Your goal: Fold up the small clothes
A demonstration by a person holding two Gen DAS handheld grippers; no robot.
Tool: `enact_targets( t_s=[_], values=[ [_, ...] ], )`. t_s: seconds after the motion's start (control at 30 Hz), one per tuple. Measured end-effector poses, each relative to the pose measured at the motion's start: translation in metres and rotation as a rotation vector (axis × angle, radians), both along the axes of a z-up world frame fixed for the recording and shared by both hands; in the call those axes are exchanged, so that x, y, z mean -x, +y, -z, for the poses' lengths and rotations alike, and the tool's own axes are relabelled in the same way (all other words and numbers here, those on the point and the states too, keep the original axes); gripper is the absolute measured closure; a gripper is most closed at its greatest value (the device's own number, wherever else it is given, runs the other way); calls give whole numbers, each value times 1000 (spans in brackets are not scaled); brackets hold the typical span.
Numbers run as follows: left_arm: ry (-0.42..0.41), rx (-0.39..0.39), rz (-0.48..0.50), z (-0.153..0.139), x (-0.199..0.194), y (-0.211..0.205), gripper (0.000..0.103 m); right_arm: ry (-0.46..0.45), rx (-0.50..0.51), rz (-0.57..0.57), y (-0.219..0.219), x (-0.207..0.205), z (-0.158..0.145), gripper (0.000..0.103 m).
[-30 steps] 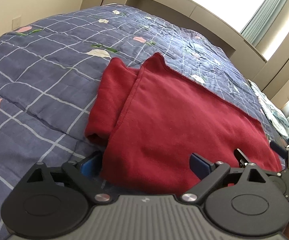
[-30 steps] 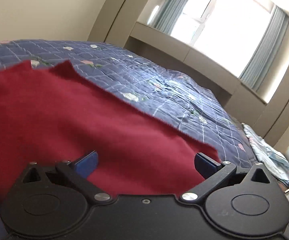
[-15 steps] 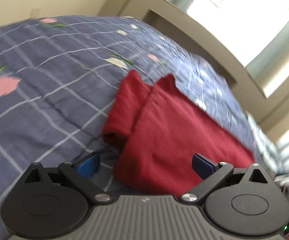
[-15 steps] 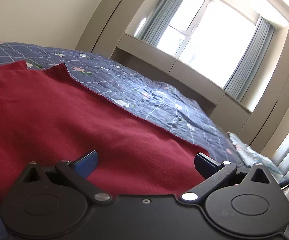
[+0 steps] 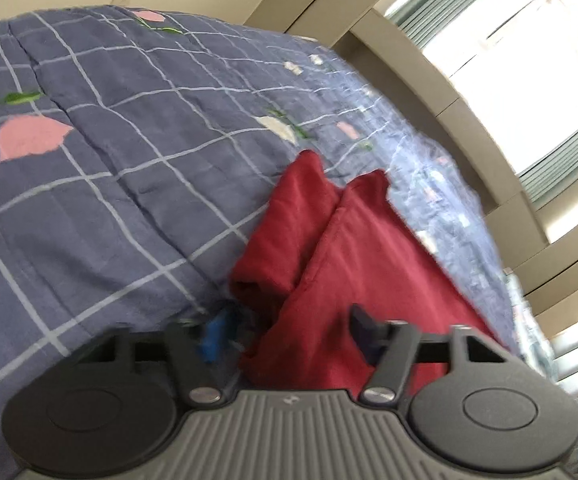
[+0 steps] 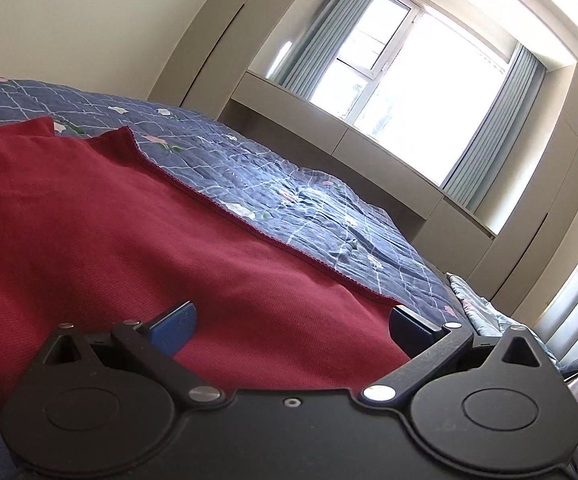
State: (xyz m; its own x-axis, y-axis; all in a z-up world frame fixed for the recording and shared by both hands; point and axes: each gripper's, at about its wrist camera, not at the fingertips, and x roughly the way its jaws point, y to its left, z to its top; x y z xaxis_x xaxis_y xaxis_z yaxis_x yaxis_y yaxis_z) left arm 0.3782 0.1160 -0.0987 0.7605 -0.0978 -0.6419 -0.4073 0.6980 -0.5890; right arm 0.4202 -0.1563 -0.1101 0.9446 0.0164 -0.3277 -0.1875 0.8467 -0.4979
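1. I am at a bed [image 5: 109, 184] with a blue quilt that has white lines and pink and white flowers on it.
2. A dark red cloth [image 5: 353, 264] lies flat on the quilt. It is some small piece of clothing, but I cannot tell which kind.
3. The red cloth is folded over itself. One narrow part pokes out along its left side, from under the top layer.
4. My left gripper [image 5: 289, 332] points down at the near left corner of the red cloth.
5. My left fingers are closing right now. The corner of the red cloth sits between them.
6. The left blue finger [image 5: 215, 336] is blurry and is over the quilt, just beside the edge of the cloth. The dark right one is over the cloth. I cannot see them pressing the cloth.
7. My right gripper [image 6: 293, 326] is low over the near right part of the red cloth [image 6: 129, 236].
8. My right fingers [image 6: 177, 324] are spread wide apart and grasp nothing. The cloth lies under them.
9. Past the far edge of the red cloth is more quilt, then a low ledge under a bright window [image 6: 401, 92] with grey-blue curtains.
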Motion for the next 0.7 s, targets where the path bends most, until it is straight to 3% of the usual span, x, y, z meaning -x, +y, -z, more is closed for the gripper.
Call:
enact_targets(
  t_s=[0.07, 0.27, 0.4, 0.47, 0.6, 0.7],
  values=[
    [14, 16, 8, 1, 0, 0, 60, -1, 0, 0, 0, 0, 0, 1],
    [22, 157, -42, 7, 10, 6, 59, -2, 0, 3, 0, 0, 0, 1],
    [19, 197, -75, 12, 6, 9, 61, -3, 1, 4, 0, 0, 0, 1],
    [8, 211, -89, 13, 5, 9, 76, -3, 1, 4, 0, 0, 0, 1],
    [-38, 181, -104, 8, 6, 1, 87, -6, 0, 4, 0, 1, 0, 1],
    [-147, 121, 34, -11, 0, -10, 88, -18, 0, 5, 1, 2, 0, 1]
  ],
)
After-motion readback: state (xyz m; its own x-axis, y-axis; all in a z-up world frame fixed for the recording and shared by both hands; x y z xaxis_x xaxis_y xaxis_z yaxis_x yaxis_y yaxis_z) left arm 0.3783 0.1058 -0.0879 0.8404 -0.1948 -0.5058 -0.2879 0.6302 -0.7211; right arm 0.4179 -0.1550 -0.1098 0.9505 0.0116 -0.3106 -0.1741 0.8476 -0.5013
